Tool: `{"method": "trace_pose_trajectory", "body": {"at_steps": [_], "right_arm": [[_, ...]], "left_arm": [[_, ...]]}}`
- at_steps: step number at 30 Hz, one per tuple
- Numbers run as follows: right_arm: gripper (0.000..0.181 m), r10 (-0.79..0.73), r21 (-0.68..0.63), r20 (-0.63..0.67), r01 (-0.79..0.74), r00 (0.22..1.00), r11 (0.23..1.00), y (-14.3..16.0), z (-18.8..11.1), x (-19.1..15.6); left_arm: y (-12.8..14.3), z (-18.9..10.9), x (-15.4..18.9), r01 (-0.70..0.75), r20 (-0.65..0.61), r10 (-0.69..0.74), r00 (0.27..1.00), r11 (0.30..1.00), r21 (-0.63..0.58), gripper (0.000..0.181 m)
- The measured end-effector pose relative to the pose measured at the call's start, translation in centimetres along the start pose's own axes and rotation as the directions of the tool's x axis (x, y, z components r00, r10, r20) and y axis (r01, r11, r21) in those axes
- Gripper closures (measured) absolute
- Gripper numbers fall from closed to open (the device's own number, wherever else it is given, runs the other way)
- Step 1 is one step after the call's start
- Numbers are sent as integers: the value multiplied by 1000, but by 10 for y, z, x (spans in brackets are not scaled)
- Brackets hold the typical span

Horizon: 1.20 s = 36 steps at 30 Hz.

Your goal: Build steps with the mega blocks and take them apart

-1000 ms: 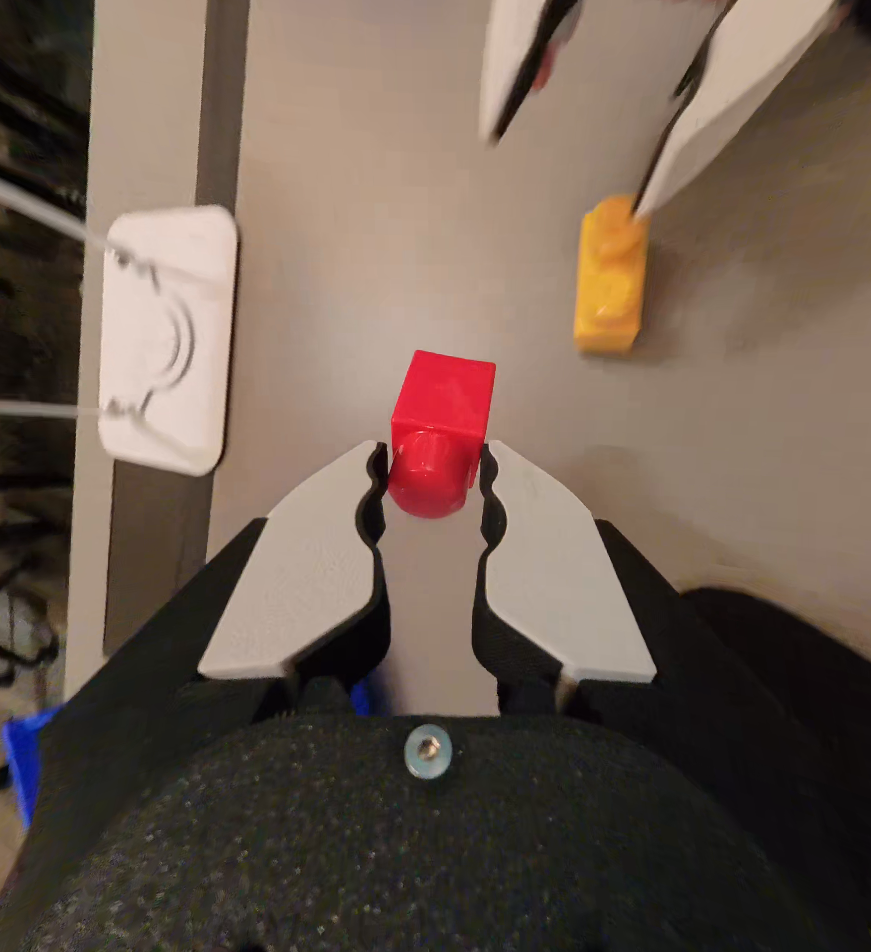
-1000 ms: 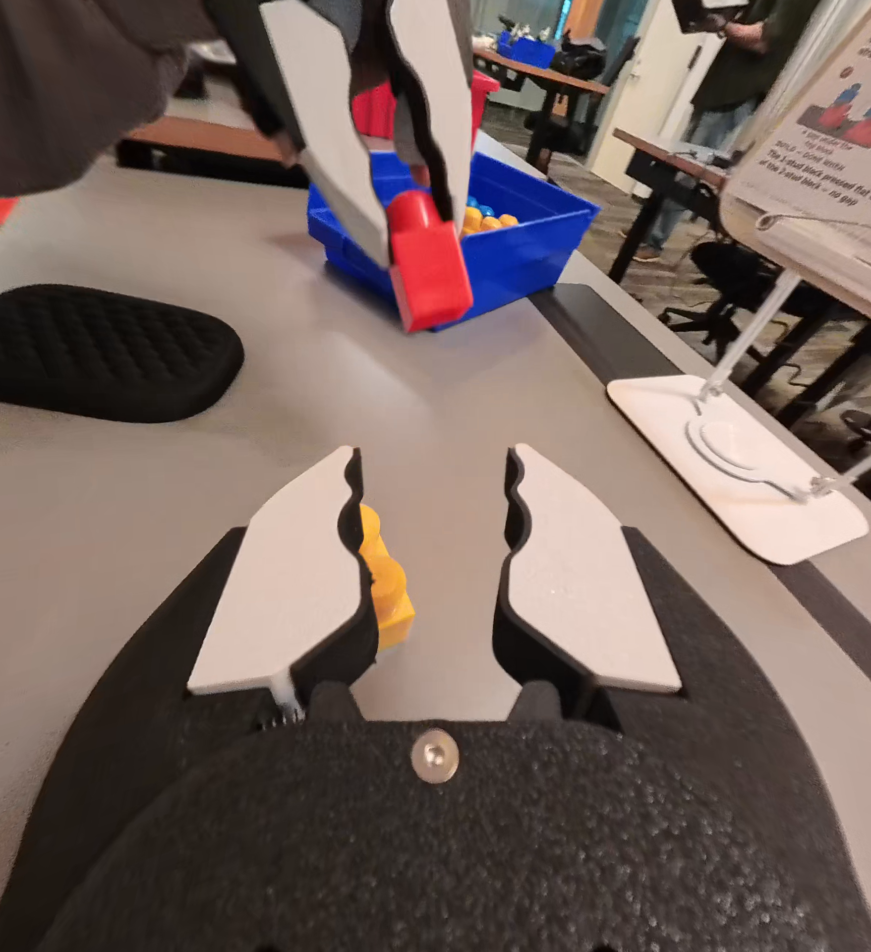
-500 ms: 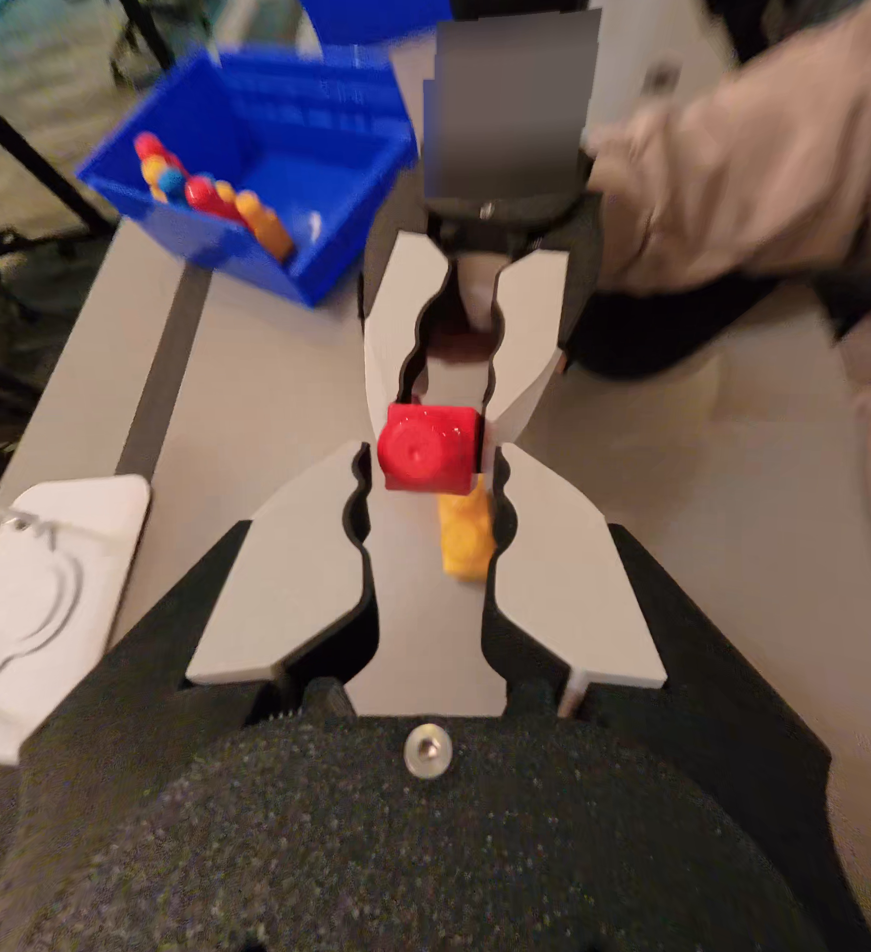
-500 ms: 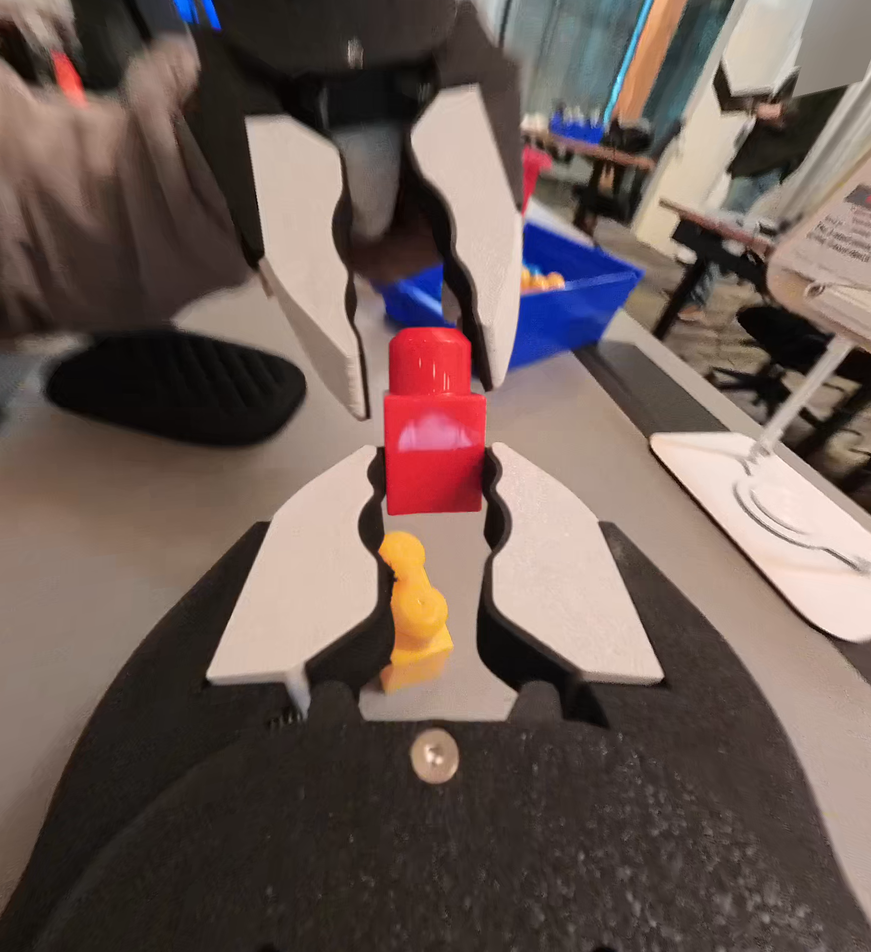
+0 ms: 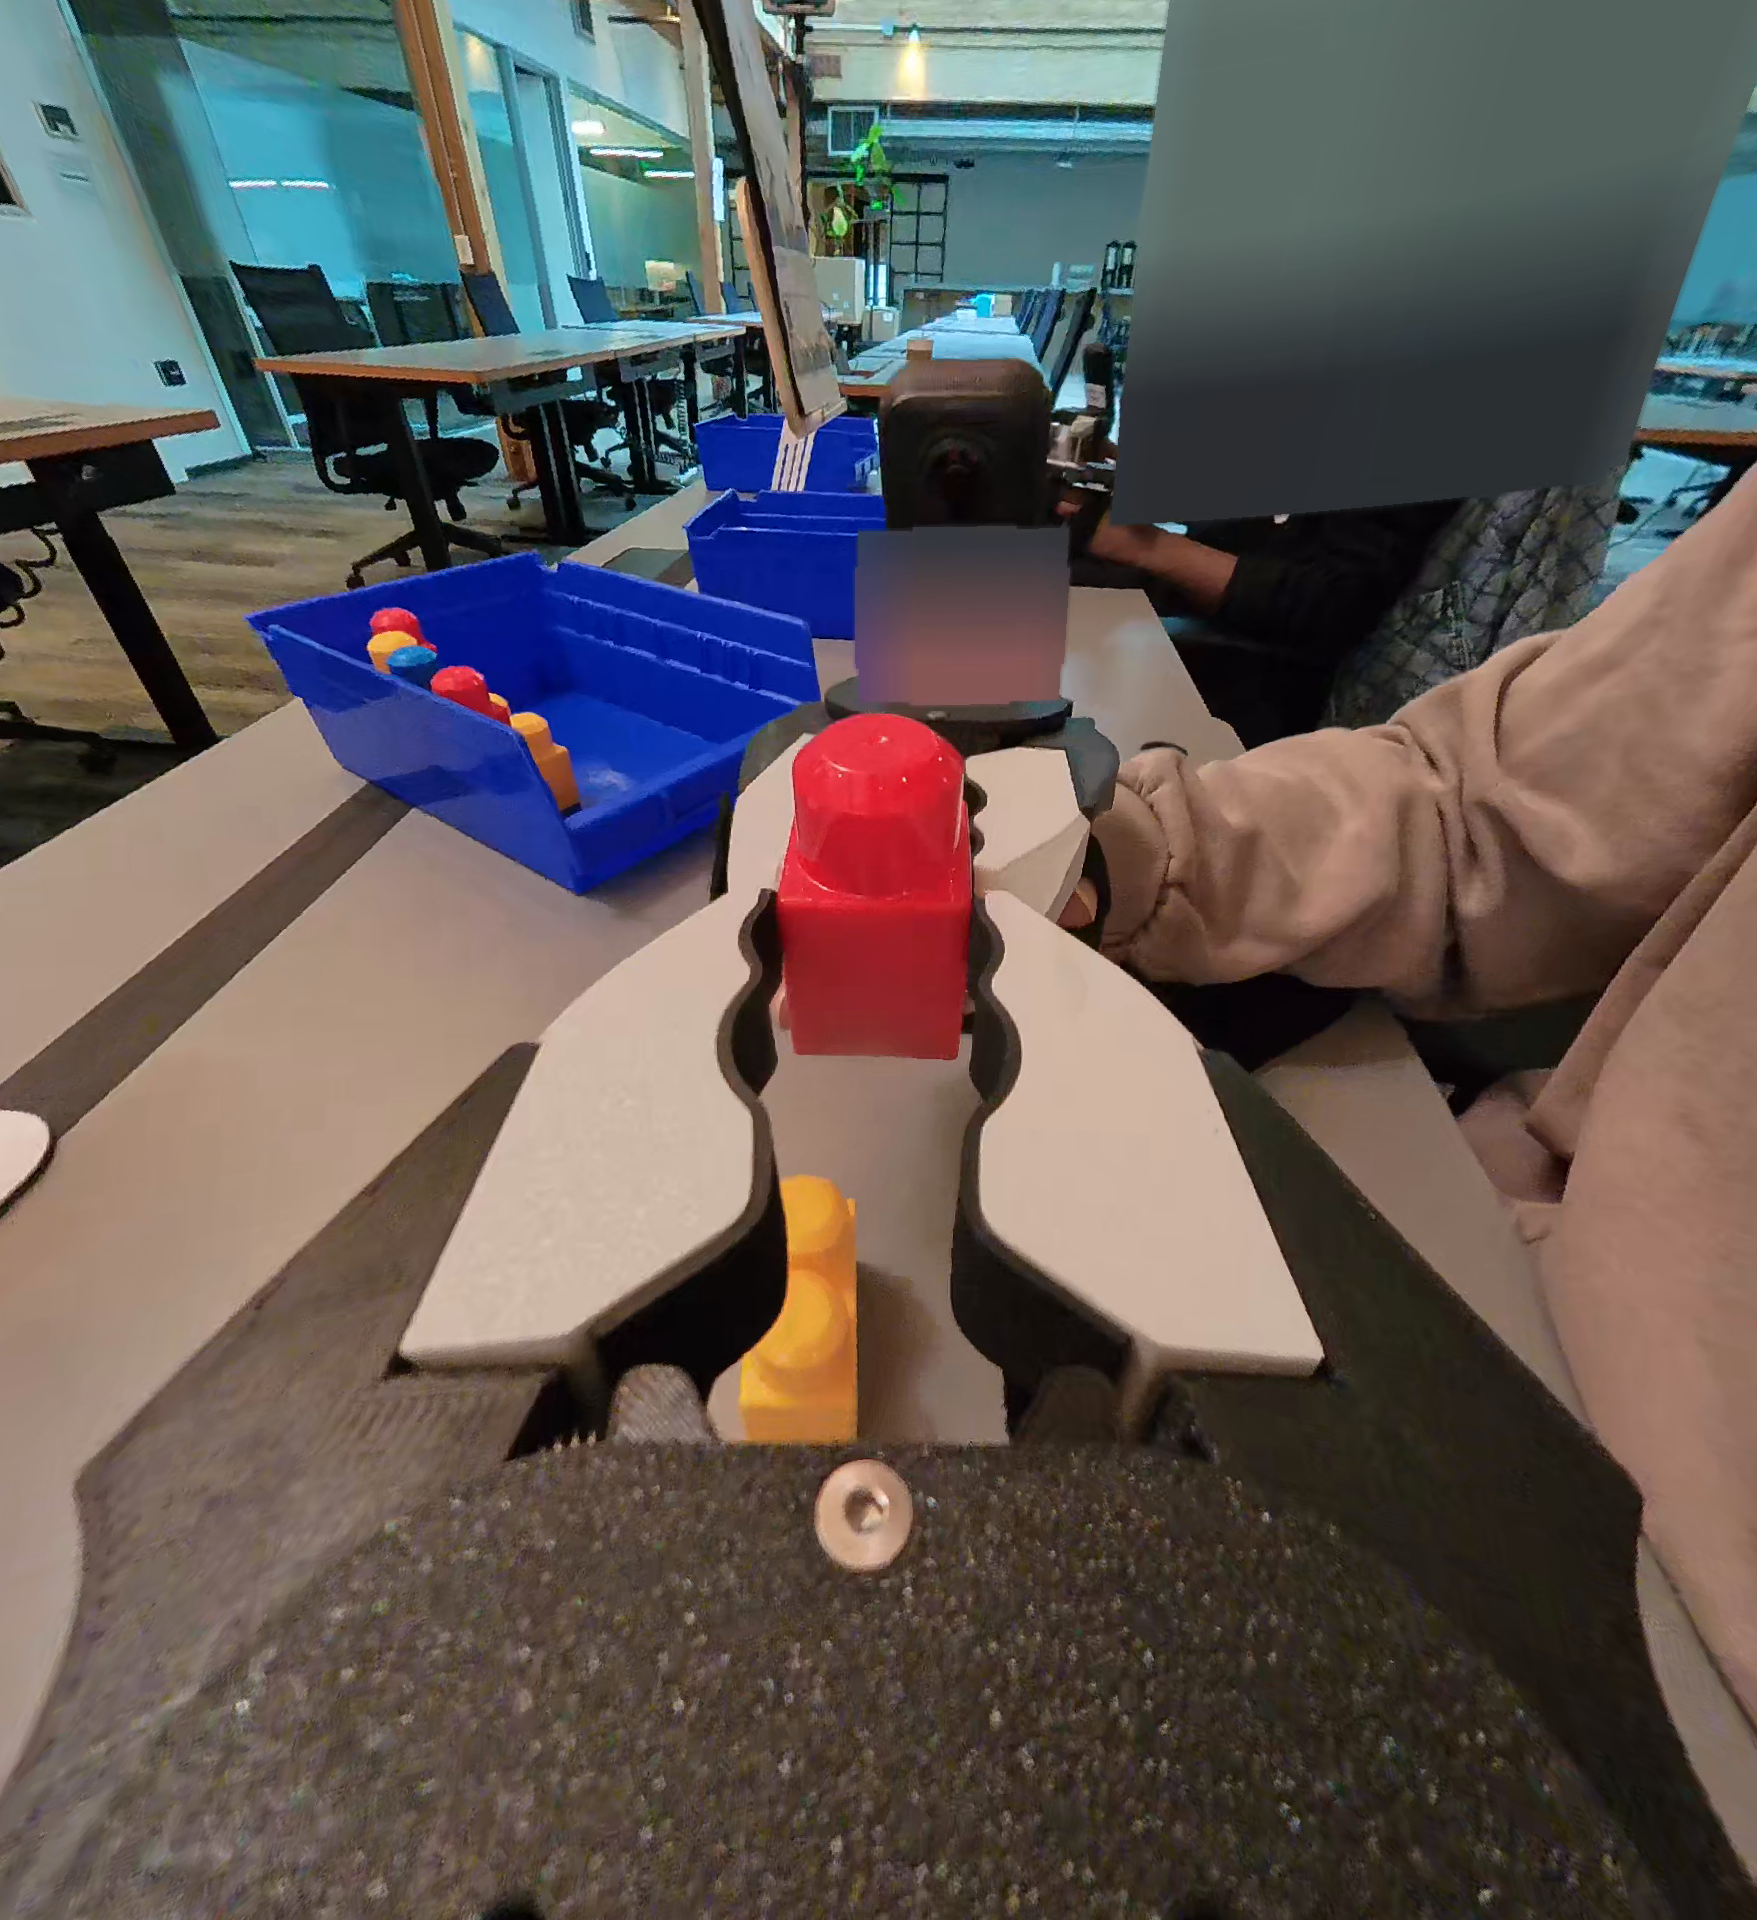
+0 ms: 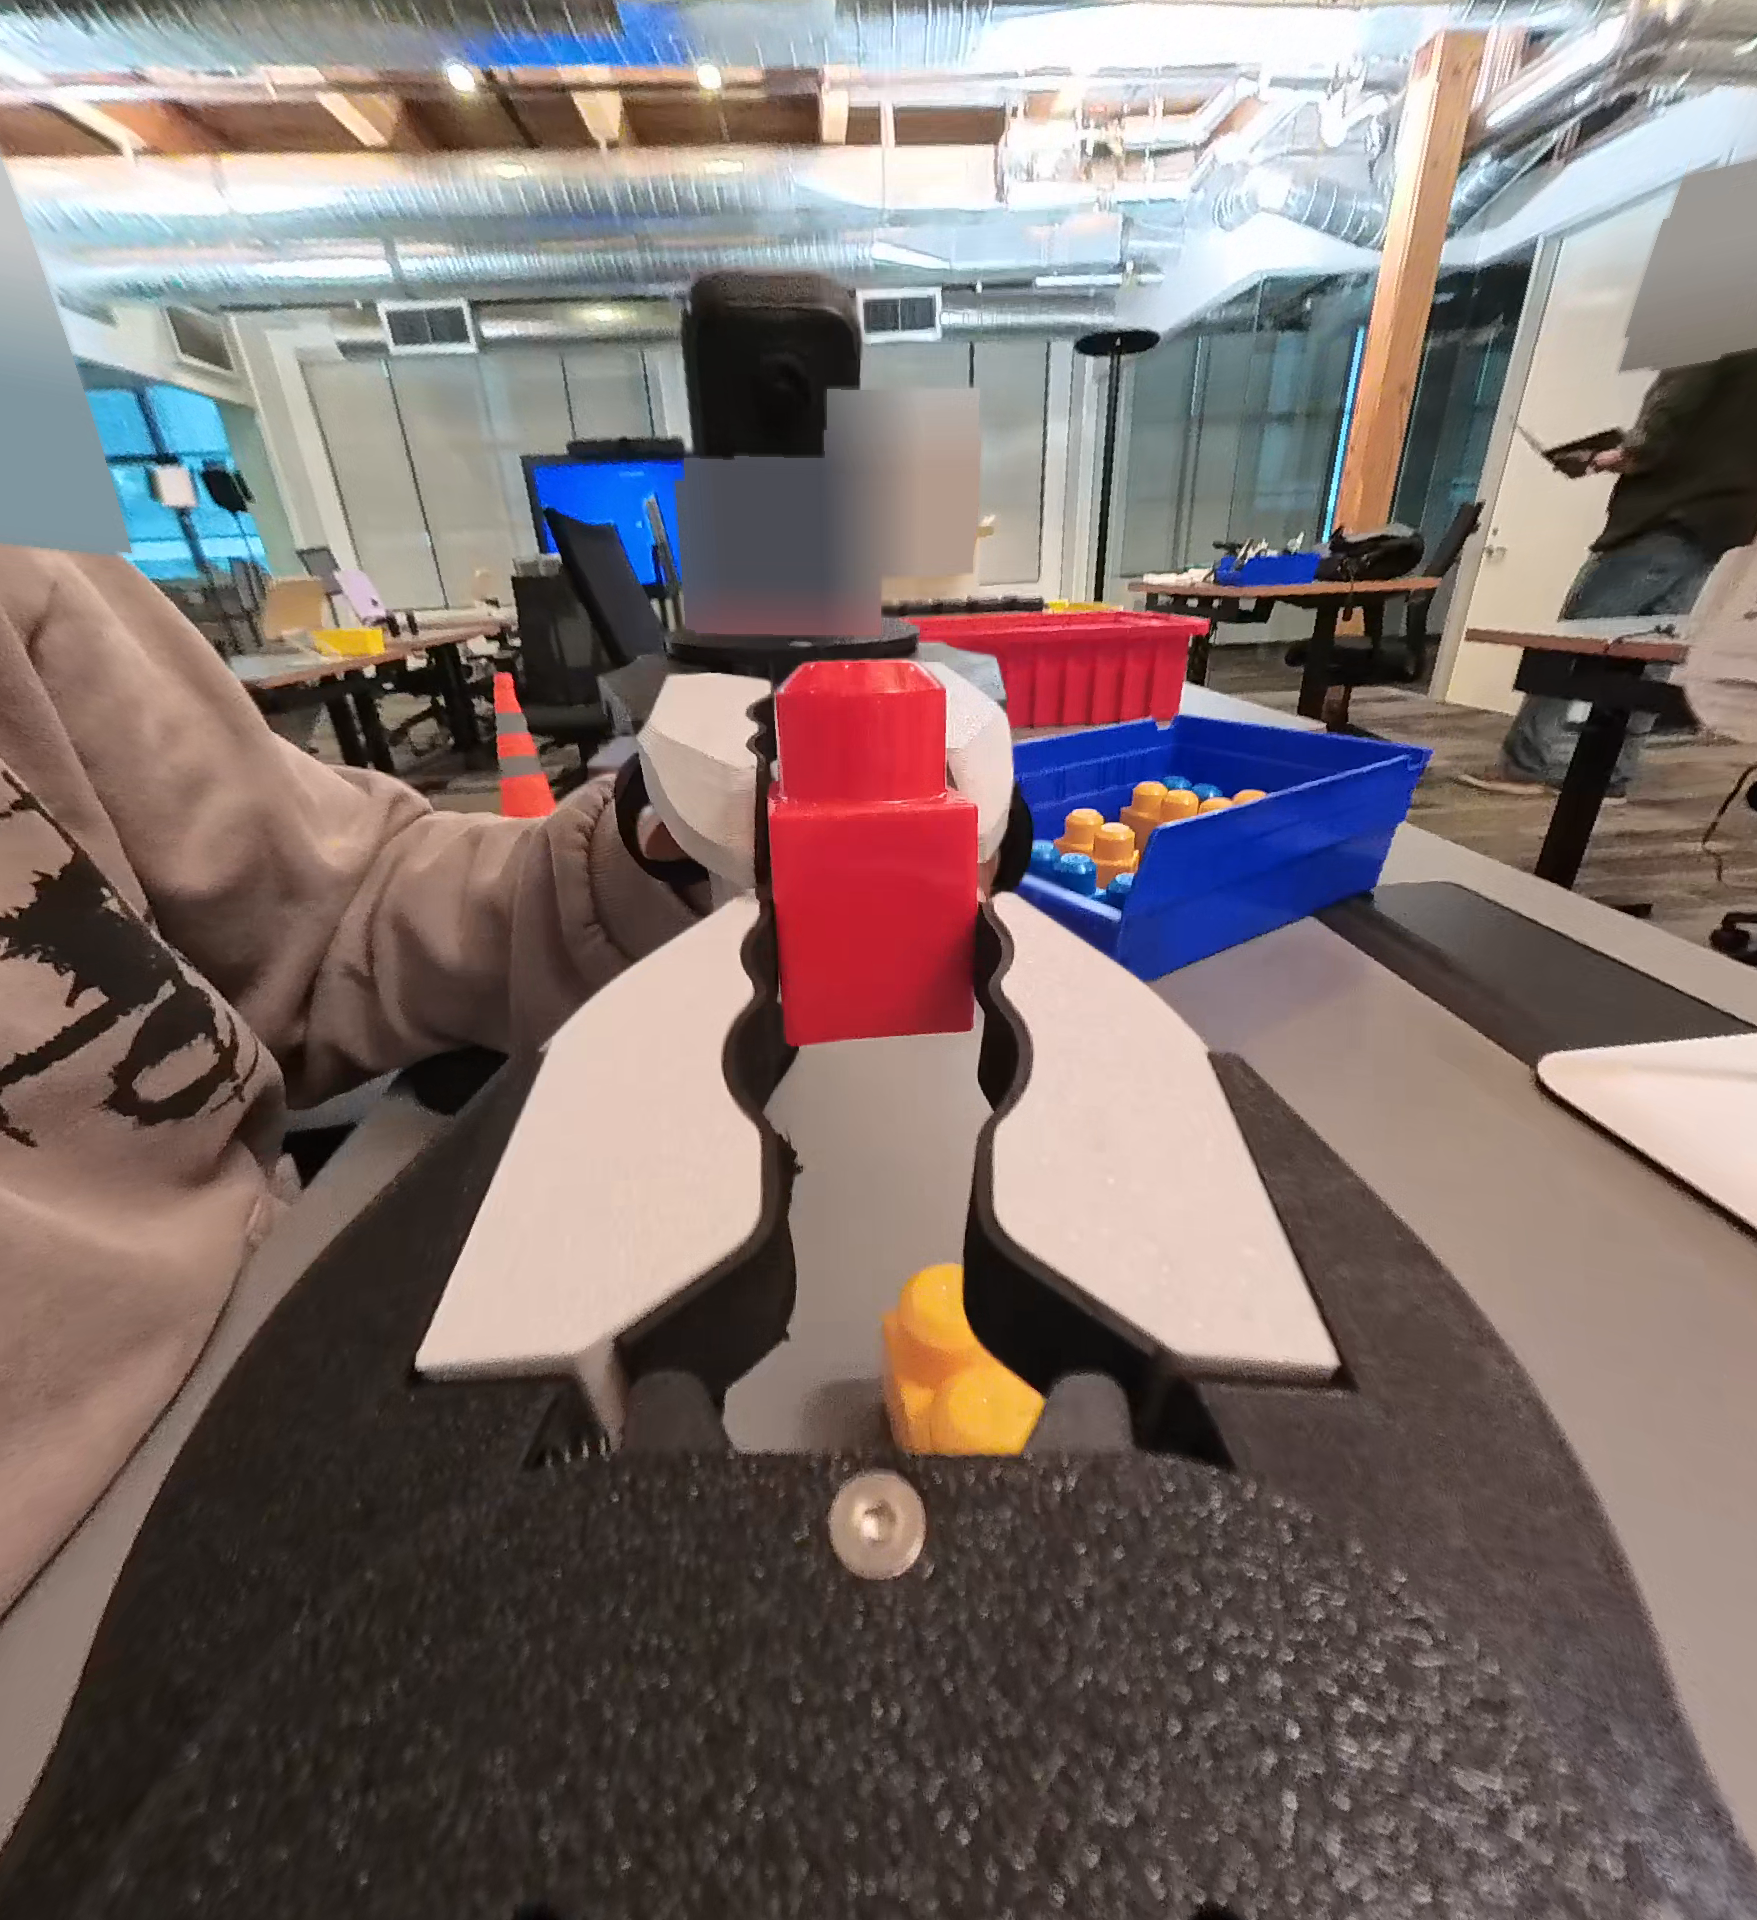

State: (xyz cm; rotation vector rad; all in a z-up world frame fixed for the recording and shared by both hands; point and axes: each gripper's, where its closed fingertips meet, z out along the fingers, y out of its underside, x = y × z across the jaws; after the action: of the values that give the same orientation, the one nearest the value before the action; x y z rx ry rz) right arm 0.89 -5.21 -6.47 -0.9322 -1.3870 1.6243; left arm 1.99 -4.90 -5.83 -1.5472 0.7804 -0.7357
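A red single-stud block is held upright above the grey table. My left gripper is shut on its body. My right gripper faces it from the opposite side and is also shut on the same red block. Each gripper shows behind the block in the other's view. A yellow two-stud block lies on the table under both grippers, and it also shows in the right wrist view.
A blue bin with several coloured blocks stands on the table edge, also in the right wrist view. A white stand base lies to the right. A person's tan sleeve reaches in. A red bin is behind. My left and right fingertips are right by each other.
Both grippers have tilted up to level and met head-on. My right gripper has closed on the red block that my left gripper holds. The yellow block stayed on the table.
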Motion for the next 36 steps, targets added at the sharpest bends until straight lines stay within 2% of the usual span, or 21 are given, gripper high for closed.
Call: {"method": "trace_pose_trajectory", "body": {"at_steps": [4, 7, 9, 12, 14, 22, 31, 33, 34, 36], "right_arm": [[145, -26, -122, -16, 24, 1000, 992, 21, 3, 4], [133, -55, -263, -28, 46, 998, 964, 43, -2, 11], [126, -116, -402, -45, 88, 992, 911, 67, -12, 21], [116, -106, -610, -29, 66, 994, 789, 110, -33, 30], [115, -89, -681, -21, 51, 996, 730, 131, -43, 32], [122, -147, -687, 33, 129, 989, 715, 150, -25, 27], [123, -113, -736, 64, 123, 992, 666, 166, -21, 24], [128, -97, -749, 64, 112, 993, 653, 169, -20, 23], [137, -91, -750, 63, 107, 994, 652, 169, -19, 23], [140, -93, -753, 62, 108, 994, 650, 169, -17, 23]], "left_arm": [[22, -7, -5, -7, -5, 7, 1000, 999, -40, 147], [37, -20, -18, 29, 3, -29, 1000, 999, -32, 147], [45, -28, -28, 56, 17, -56, 998, 998, -20, 147], [48, -34, -37, 90, 22, -90, 996, 996, 15, 147], [50, -34, -38, 97, 24, -97, 995, 995, 26, 147], [54, -28, -34, 91, 11, -91, 996, 996, 18, 147], [53, -31, -35, 97, 3, -97, 995, 995, 19, 147], [53, -31, -34, 99, 0, -99, 995, 995, 18, 147], [54, -30, -34, 98, -2, -98, 995, 995, 16, 147], [54, -30, -33, 96, -3, -96, 995, 995, 12, 147]]}}
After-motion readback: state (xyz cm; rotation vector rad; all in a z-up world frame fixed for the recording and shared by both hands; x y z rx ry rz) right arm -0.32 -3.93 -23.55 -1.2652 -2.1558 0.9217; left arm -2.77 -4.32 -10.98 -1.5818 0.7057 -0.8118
